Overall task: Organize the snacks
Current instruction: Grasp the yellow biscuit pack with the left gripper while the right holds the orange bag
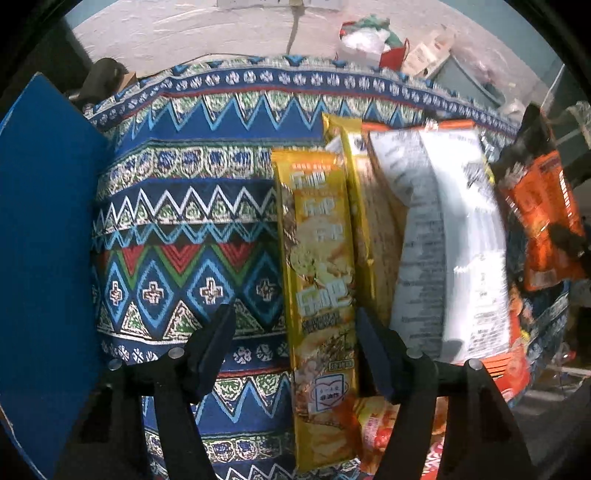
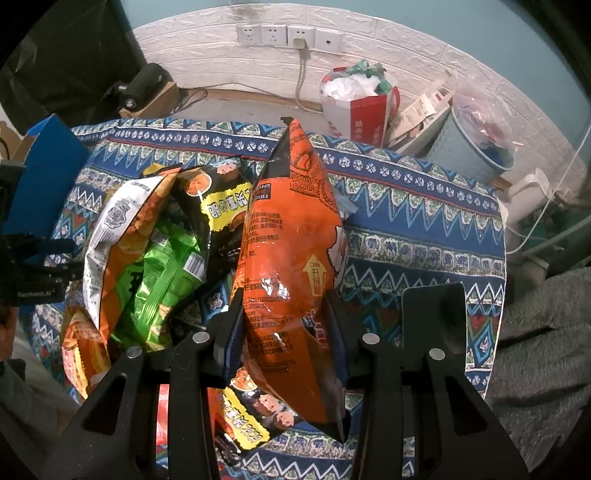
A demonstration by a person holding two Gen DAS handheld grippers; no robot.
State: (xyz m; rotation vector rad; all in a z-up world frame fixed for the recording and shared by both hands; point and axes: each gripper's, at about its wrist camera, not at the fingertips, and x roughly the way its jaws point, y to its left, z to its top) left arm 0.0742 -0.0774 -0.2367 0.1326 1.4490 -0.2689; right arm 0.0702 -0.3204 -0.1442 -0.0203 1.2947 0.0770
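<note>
Right gripper (image 2: pixel 284 325) around orange bag (image 2: pixel 291 236) (lower corner cut off)

Right wrist view, snack bags: 1 big orange bag (image 2: pixel 291 266) at centre, 2 black-and-yellow bags (one (image 2: pixel 218 206) at 11 o'clock from it, one (image 2: pixel 251 417) at 6 o'clock), 1 green bag (image 2: pixel 162 280) at 9 o'clock, 1 white-backed orange bag (image 2: pixel 110 236) further toward 9, 1 small orange pack (image 2: pixel 81 354) at 8 o'clock. Total 6 there.

Left wrist view: 2 long yellow packs, one (image 1: pixel 317 280) in front, one (image 1: pixel 358 206) just behind at 1 o'clock; 1 white-backed bag (image 1: pixel 447 236) at 3 o'clock.

Other: 1 patterned cloth (image 2: pixel 424 236), 1 blue box (image 1: pixel 44 229), 4 wall sockets (image 2: pixel 288 35) at 12 o'clock, 1 bin (image 2: pixel 476 144) at 2 o'clock.
</note>
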